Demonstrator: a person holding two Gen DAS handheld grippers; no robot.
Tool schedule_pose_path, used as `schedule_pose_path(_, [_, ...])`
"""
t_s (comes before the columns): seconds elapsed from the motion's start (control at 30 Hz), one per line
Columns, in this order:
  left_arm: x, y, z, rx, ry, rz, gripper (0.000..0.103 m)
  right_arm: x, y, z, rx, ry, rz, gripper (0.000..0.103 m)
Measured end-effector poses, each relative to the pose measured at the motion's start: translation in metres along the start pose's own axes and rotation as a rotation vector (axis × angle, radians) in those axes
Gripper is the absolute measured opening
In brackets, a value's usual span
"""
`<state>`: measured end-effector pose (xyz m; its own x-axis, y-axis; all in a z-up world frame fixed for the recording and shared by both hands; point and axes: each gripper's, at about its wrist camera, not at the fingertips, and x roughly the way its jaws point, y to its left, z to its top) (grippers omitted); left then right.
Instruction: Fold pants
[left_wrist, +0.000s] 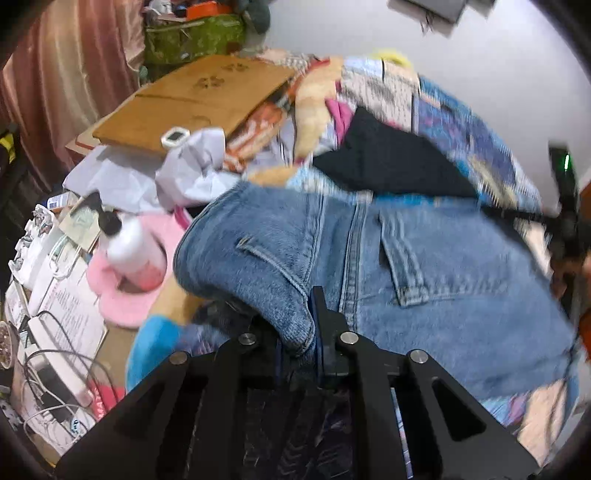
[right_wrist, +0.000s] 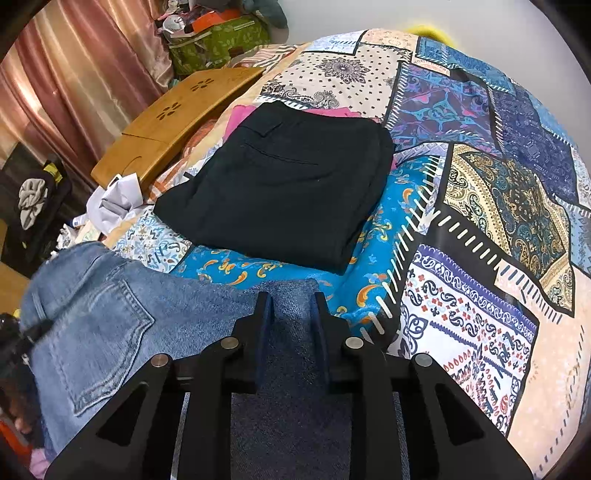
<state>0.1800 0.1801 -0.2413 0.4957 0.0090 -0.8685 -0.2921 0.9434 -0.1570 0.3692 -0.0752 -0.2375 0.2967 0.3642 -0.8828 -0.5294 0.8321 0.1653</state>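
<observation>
1. Here, through the left wrist camera, your left gripper (left_wrist: 301, 332) has its fingers drawn almost together, pinching a raised fold of the blue jeans (left_wrist: 424, 280) between the pads.
2. The denim bunches up over the near finger and hides most of it; the far finger (left_wrist: 320, 310) stands upright against the cloth.
3. The jeans lie seat-up on the patchwork bedspread (left_wrist: 480, 133), back pocket (left_wrist: 410, 258) showing, near the bed's left edge.
4. Beyond them sits a folded pair of black pants (left_wrist: 388, 162), farther up the bed.
5. Off the left edge you can see a pink pad (left_wrist: 122, 295) with a white bottle (left_wrist: 129, 251) on it, crumpled paper (left_wrist: 192, 173) and a wooden lap tray (left_wrist: 192, 99). This view is motion-blurred.
6. Now the right wrist camera: your right gripper (right_wrist: 291, 325) sits over a flat strip of the blue jeans (right_wrist: 110, 314), its fingers (right_wrist: 264, 325) narrowly parted with denim filling the gap between them.
7. Whether those pads actually press the cloth, you cannot tell from here; the fabric looks flat, not lifted.
8. The jeans' back pocket (right_wrist: 96, 343) lies to the left of the gripper, toward the bed's left edge.
9. The black pants (right_wrist: 288, 184) rest folded toward the middle of the bedspread (right_wrist: 480, 295), just beyond the jeans and apart from them.
</observation>
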Motion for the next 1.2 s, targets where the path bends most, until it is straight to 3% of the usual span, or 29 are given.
schedule_pose_path(0.17, [0.005, -0.005, -0.001, 0.040, 0.023, 0.019, 0.021, -0.012, 0.003, -0.003, -0.013, -0.007, -0.030, 0.023])
schedule_pose_path(0.3, [0.000, 0.005, 0.007, 0.014, 0.042, 0.011, 0.030, -0.036, 0.001, -0.018, 0.004, -0.007, 0.004, 0.038])
schedule_pose_path(0.47, [0.001, 0.022, 0.013, -0.054, 0.046, -0.009, 0.033, -0.069, 0.002, -0.051, -0.005, -0.020, 0.039, 0.045])
schedule_pose_path(0.57, [0.000, 0.026, 0.008, -0.086, 0.040, -0.022, 0.032, -0.072, 0.005, -0.081, -0.009, 0.032, 0.055, 0.046])
schedule_pose_path(0.7, [-0.004, 0.014, -0.004, -0.012, 0.045, 0.040, 0.033, -0.090, 0.007, -0.125, -0.037, -0.044, -0.004, 0.054])
schedule_pose_path(0.83, [-0.022, 0.000, -0.007, 0.080, -0.001, 0.122, 0.036, -0.107, -0.017, -0.155, 0.127, -0.105, 0.069, 0.057])
schedule_pose_path(0.9, [-0.032, -0.005, -0.008, 0.110, -0.022, 0.150, 0.041, -0.115, -0.024, -0.169, 0.158, -0.136, 0.061, 0.057])
schedule_pose_path(0.97, [-0.044, -0.008, -0.006, 0.115, -0.045, 0.145, 0.058, -0.122, -0.025, -0.181, 0.168, -0.149, 0.036, 0.058])
schedule_pose_path(1.1, [-0.063, -0.022, 0.001, 0.126, -0.096, 0.124, 0.071, -0.139, -0.039, -0.205, 0.239, -0.152, 0.014, 0.061])
schedule_pose_path(1.2, [-0.070, -0.038, 0.010, 0.145, -0.131, 0.111, 0.087, -0.158, -0.058, -0.226, 0.300, -0.171, -0.068, 0.061])
